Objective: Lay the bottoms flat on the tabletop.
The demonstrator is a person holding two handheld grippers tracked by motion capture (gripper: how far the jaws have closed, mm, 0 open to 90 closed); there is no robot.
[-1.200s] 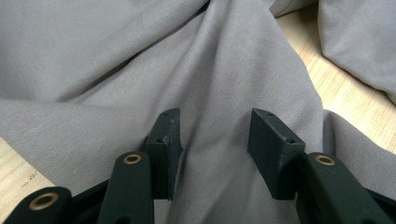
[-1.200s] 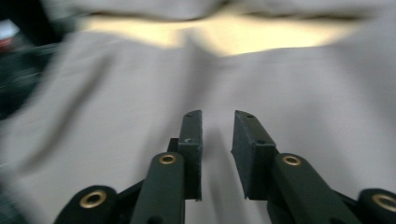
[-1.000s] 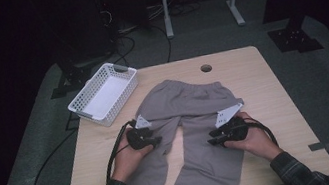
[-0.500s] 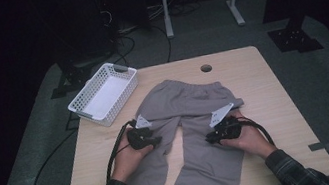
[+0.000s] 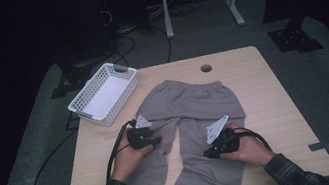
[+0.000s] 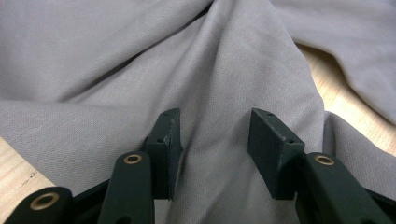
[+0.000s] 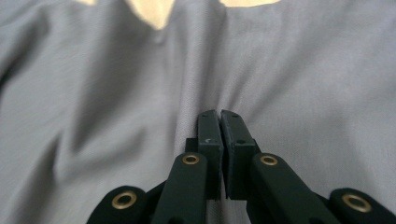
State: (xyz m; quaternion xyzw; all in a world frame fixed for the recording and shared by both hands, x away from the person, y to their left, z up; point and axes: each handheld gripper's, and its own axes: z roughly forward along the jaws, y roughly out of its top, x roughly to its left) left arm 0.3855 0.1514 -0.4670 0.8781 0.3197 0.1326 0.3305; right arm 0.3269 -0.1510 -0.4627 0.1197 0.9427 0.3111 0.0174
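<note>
While the grey trousers [image 5: 196, 117] lie spread flat on the wooden surface [image 5: 273, 89], waistband toward the far edge and legs running to the near edge, both hands work on the cloth. The left gripper [image 5: 156, 140] rests on the inner edge of the trouser leg at the left of the high view, near the crotch. Its jaws stand partly apart in the left gripper view, and a raised ridge of fabric [image 6: 219, 140] runs up between them; whether the pads press on it I cannot tell. The right gripper [image 5: 209, 154] lies on the other trouser leg, toward its inner edge. Its jaws have just been closing and now stand nearly together in the right gripper view, pinching a thin fold of the grey cloth [image 7: 205, 84] that rises in a crease straight ahead of them. A white basket [image 5: 104, 94] sits at the far left corner of the surface, well apart from the trousers.
</note>
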